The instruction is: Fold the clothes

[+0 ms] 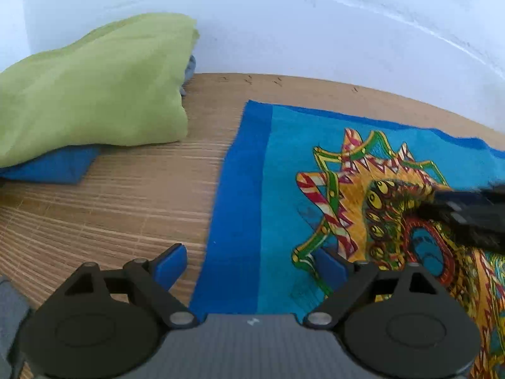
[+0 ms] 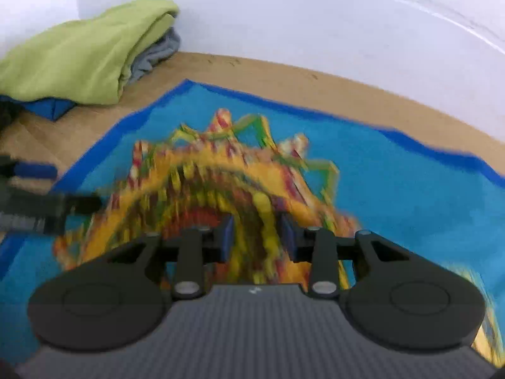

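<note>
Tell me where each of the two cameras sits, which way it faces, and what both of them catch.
Left wrist: sits on the left gripper, facing forward over the blue patterned cloth's left edge and the woven mat; its own open fingers show, plus the right gripper entering from the right.
Right wrist: sits on the right gripper, over the cloth's printed centre, blurred; its own fingers show, parted, plus the left gripper at left.
Shared: the cloth, the green folded garment stacked at far left, and the white wall.

You have a ribbed bamboo mat (image 1: 126,195) as your surface. On it, a blue printed cloth (image 1: 252,189) lies flat at three o'clock; a folded clothes pile (image 1: 88,94) sits at ten o'clock.
</note>
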Tool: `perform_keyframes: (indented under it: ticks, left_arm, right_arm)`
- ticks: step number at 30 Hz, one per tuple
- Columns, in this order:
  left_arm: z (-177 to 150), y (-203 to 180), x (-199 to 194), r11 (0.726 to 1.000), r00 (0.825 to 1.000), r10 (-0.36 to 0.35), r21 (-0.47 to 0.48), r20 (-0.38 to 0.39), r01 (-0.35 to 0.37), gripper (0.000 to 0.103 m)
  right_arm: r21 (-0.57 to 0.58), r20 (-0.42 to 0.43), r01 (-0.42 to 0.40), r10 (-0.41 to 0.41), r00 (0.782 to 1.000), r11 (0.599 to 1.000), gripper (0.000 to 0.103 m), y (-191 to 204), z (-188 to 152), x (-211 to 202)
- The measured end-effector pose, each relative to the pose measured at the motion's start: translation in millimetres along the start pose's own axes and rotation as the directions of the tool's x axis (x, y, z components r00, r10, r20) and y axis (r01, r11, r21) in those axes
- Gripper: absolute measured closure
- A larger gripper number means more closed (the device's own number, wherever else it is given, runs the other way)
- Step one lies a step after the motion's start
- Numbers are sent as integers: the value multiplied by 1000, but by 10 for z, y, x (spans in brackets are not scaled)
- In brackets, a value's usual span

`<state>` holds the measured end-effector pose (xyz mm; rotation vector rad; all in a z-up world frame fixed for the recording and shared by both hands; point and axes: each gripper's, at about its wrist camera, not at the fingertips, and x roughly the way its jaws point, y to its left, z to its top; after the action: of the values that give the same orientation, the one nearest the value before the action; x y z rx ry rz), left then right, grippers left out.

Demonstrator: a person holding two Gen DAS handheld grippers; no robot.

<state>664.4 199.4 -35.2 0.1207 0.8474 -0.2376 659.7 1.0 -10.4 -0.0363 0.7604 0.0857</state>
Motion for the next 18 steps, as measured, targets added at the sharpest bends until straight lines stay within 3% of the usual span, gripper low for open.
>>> perform_keyframes:
  ticks: [6,12,15,18]
  left_arm:
    - [15,53,23,1000,1000,6,1,10,-6,12]
    - [36,36,103,1000,1000,12,-9,28,-11,12]
    - [64,28,105,1000,1000,-9,-22,26,9,14]
    - [108,-4,67,997,997,-72,-30,40,73,16]
  right_arm:
    - [-5,29,-32,32,999,999,66,133,626,687]
    - [18,80,15,-16,997,1000,69,323,1174,1342]
    - [110,111,-20,8,994,994,68,171,1289,1287]
    - [45,41,-68,66,997,997,67,-51,1206,1076]
